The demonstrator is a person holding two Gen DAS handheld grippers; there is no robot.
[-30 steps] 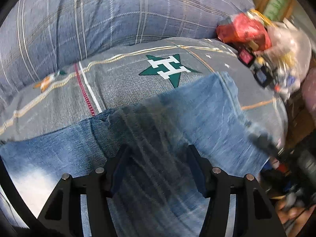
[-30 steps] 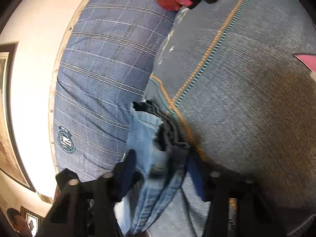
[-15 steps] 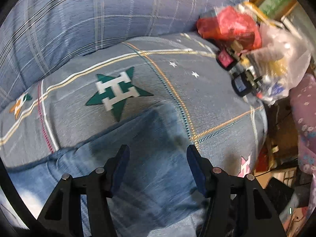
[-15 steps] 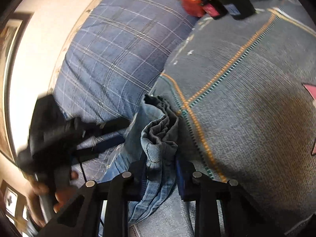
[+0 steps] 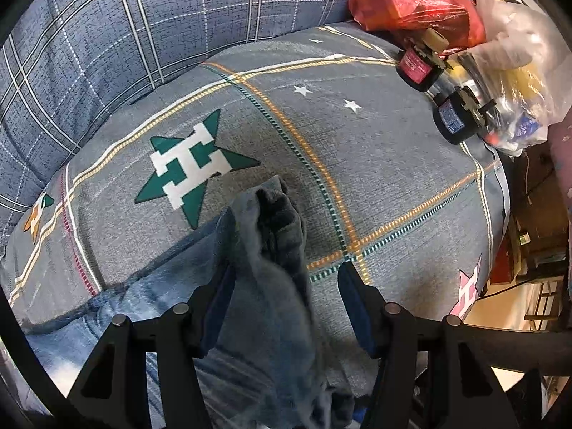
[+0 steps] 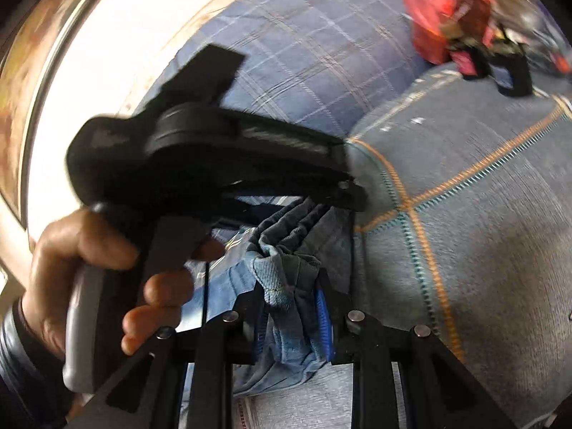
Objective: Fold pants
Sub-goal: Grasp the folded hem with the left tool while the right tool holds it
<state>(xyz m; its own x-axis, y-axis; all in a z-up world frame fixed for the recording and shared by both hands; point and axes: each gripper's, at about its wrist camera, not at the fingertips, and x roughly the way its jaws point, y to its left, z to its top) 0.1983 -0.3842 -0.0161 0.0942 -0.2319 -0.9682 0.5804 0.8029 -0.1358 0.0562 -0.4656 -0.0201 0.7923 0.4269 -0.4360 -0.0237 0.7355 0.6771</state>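
Fold barely begun: right hand-held gripper [image 6: 291,316] had just closed on bunched jeans [image 5: 264,307] near green star [image 5: 191,169], left hand-held gripper [image 5: 286,307] gaping astride them, flattening left.

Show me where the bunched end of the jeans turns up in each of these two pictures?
Left wrist view: the jeans sit bottom centre, rising between the open left gripper.
Right wrist view: the jeans sit low centre, pinched in the right gripper.
Shared landmark: the red bag, top right in both.
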